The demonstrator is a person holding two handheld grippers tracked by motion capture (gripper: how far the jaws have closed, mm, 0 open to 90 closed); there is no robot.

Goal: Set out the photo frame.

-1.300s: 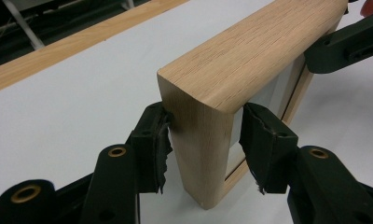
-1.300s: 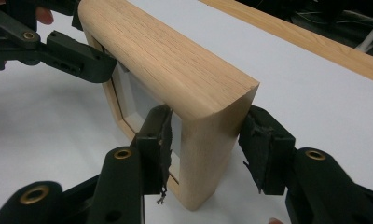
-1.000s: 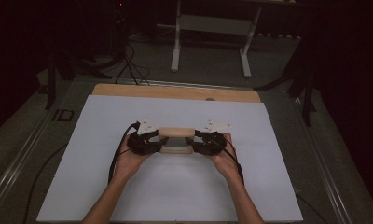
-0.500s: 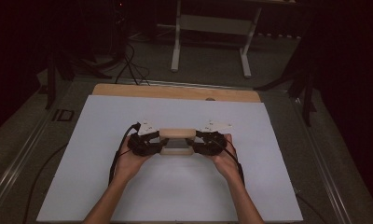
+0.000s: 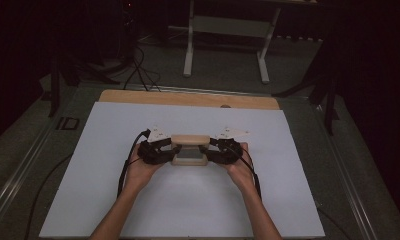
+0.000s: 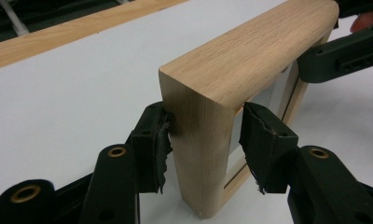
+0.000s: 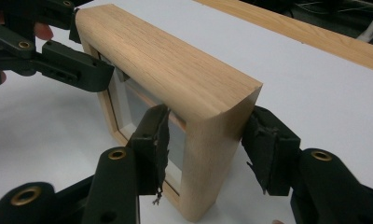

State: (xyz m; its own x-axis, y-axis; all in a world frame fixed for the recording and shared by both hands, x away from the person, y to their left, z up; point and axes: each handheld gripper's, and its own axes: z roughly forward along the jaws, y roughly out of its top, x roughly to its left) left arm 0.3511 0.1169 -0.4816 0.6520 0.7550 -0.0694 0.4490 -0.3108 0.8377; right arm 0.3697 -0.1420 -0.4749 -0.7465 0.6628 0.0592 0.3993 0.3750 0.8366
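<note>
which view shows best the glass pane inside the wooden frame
The right gripper view: the square light wooden frame faces it, so the grey pane shows inside. The left gripper view gives a thin edge-on strip of it. The high view shows it small and dim.

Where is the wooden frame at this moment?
In the high view the wooden frame stands on the white board, near its middle, between the left gripper and the right gripper, each at one end of it.
</note>
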